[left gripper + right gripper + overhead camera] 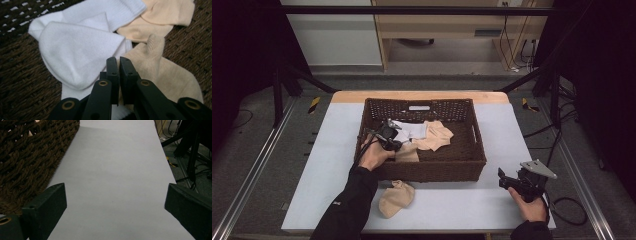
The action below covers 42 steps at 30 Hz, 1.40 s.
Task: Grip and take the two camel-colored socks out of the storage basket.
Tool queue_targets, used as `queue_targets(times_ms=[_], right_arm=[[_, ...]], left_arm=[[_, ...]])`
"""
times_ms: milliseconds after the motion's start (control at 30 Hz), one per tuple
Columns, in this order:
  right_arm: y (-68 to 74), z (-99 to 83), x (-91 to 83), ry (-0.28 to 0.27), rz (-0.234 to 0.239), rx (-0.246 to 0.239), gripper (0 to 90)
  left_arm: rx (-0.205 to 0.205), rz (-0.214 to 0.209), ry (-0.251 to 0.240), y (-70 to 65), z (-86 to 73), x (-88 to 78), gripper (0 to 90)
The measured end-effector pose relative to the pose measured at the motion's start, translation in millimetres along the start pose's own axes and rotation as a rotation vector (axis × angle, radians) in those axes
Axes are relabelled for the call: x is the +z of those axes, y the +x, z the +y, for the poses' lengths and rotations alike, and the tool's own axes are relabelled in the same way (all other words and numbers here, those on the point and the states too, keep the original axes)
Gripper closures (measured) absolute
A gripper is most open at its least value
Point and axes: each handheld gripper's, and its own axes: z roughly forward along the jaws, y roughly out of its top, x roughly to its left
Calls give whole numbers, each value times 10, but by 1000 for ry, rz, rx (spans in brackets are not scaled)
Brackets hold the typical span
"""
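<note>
**Almost closed: left gripper over the socks in the basket**

Inside the brown wicker basket [427, 167] lie some socks: a white sock [77, 50] toward its back left part and beige socks [162, 75] beside it, toward the middle. One more beige sock [396, 198] lies on the table, just in front of the basket's front wall.

The left gripper [118, 63] is down in the basket's left part, right over the place where the white and the beige cloth meet. Its jaws are pressed nearly together, with only a thin gap, and I see no cloth between them.

The right gripper [515, 180] rests on the table to the right of the basket's front corner, with its jaws spread wide and nothing between them.

Probably the socks are light, soft and limp, so they will fold and hang when lifted. A raised fold or the ribbed cuff seems the best place to pinch. The white one looks thick and ribbed; the beige ones look thinner and smoother.
</note>
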Motion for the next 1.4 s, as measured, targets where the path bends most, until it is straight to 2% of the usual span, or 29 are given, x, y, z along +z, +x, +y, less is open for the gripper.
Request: queue_targets(times_ms=[67,200,233,467,633,733,867,1067,1400], right_arm=[[0,0,0,0,0,0,44],[-4,0,-2,-1,-2,0,44],[-5,0,-1,-2,-2,-1,44],[-11,0,0,-1,-3,2,44],[-12,0,-1,-1,-4,3,44],[-12,1,0,-2,-3,0,44],[-17,3,-8,-8,-6,2,44],[-9,5,-10,-6,-5,5,44],[-9,6,-13,-9,-6,8,44]], left_arm=[[0,-2,-25,5,-1,-30,860],[-2,-2,-108,12,-2,-112,862],[-9,-6,-143,17,6,-142,862],[-74,-22,-281,61,54,-285,866],[-78,15,-382,103,123,-458,867],[-70,35,-398,114,160,-522,867],[-64,39,-423,94,168,-588,868],[-67,25,-523,62,186,-796,869],[-47,5,-636,-23,227,-1227,869]])
